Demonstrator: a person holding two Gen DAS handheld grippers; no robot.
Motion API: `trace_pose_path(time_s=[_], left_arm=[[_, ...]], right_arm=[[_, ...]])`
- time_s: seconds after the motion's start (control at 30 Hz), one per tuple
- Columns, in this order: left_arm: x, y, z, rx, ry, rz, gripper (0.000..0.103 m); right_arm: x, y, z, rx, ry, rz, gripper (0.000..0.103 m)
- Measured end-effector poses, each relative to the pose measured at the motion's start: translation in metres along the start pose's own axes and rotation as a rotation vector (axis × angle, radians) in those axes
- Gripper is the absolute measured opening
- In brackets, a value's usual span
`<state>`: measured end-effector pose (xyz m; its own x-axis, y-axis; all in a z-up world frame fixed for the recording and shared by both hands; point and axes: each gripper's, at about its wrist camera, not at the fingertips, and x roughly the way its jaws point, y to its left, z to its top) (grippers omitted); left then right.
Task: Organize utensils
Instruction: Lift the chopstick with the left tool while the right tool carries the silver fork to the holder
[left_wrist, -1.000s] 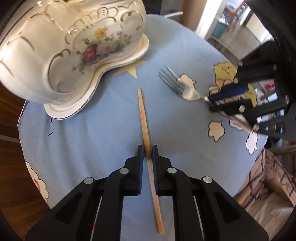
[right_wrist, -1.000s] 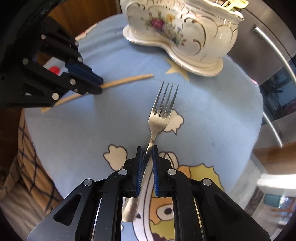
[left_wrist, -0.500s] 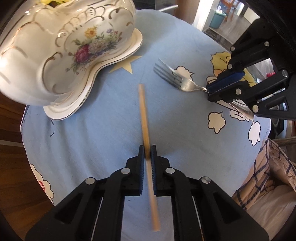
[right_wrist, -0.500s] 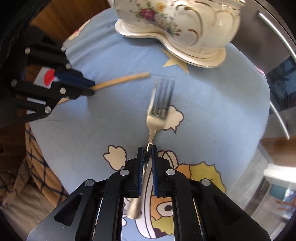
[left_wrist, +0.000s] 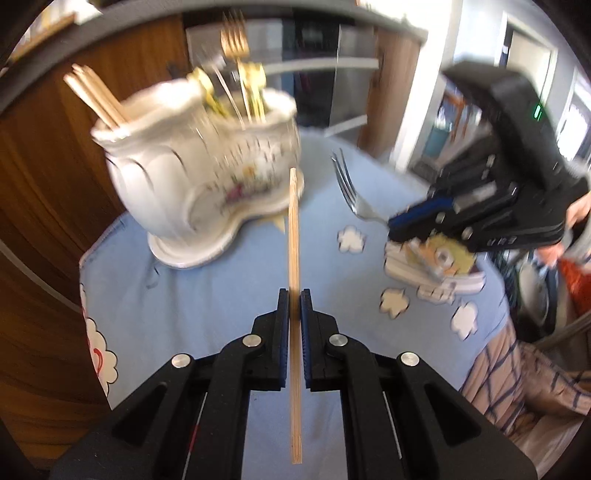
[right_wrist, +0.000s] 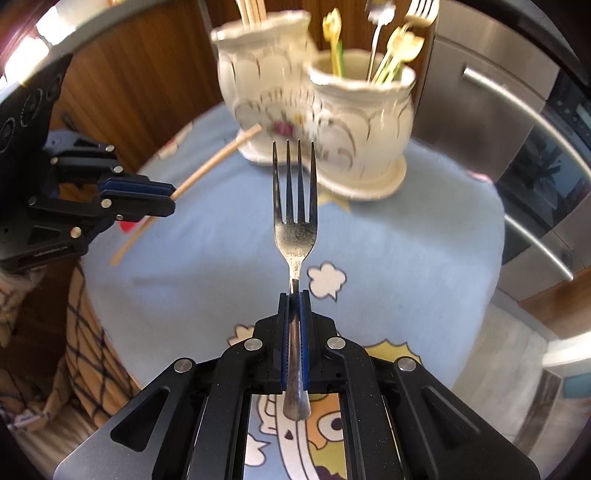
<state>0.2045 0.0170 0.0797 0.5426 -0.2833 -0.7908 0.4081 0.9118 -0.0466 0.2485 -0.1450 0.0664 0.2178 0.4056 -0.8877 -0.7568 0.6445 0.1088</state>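
Note:
My left gripper (left_wrist: 294, 295) is shut on a wooden chopstick (left_wrist: 294, 229) and holds it lifted above the blue tablecloth (left_wrist: 207, 295), tip toward the white floral utensil holder (left_wrist: 207, 184). My right gripper (right_wrist: 294, 295) is shut on a silver fork (right_wrist: 294, 206), raised with its tines pointing at the holder (right_wrist: 332, 122). The holder has two compartments: one holds wooden chopsticks (left_wrist: 96, 96), the other gold forks and spoons (right_wrist: 391, 44). Each gripper shows in the other's view, the right one (left_wrist: 410, 218) and the left one (right_wrist: 147, 195).
The round table's edge drops off near a checked cloth (left_wrist: 517, 376) at the right. A wooden wall (left_wrist: 44, 184) stands behind the holder, with a steel appliance (right_wrist: 498, 129) beside it.
Both grippers have lifted their utensils off the tablecloth and tilted up, so the holder's open top has come into view. The chopstick and fork stay clamped.

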Motion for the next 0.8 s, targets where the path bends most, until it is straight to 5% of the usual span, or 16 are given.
trace_pose_path(time_s=[0.4, 0.8], left_arm=[[-0.076, 0.036, 0.028, -0.120, -0.311, 0.034, 0.006], [-0.102, 0.060, 0.079, -0.197, -0.498, 0.071, 0.006]], right_arm=[[-0.045, -0.005, 0.014, 0.091, -0.263, 0.036, 0.006], [-0.091, -0.010, 0.054, 0.118, -0.451, 0.060, 0.006]])
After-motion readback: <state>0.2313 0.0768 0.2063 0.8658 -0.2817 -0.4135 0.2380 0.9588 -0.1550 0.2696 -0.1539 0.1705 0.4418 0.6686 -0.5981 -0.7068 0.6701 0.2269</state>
